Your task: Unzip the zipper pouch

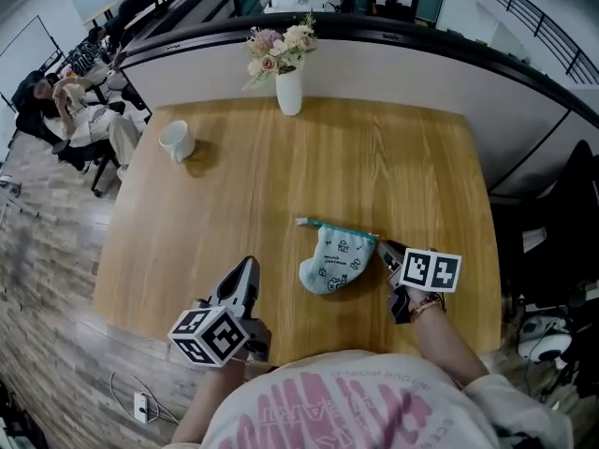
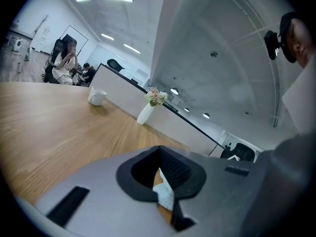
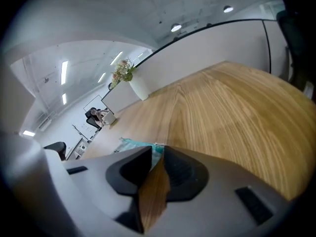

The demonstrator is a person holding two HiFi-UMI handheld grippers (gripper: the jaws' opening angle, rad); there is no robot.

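One table [image 1: 393,166] bears one zipper pouch [image 1: 334,260], one mug [image 1: 176,141], one vase [image 1: 289,92]. Two grippers: left gripper [image 1: 245,269], right gripper [image 1: 385,249].

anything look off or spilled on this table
Nothing stands out. The zipper pouch lies a little rumpled on the wooden table, the flower vase stands upright, and no spill shows near the white mug.

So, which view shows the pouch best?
The head view: the whole pouch is visible. The left gripper view shows only a pale sliver between its jaws; the right gripper view only its teal edge.
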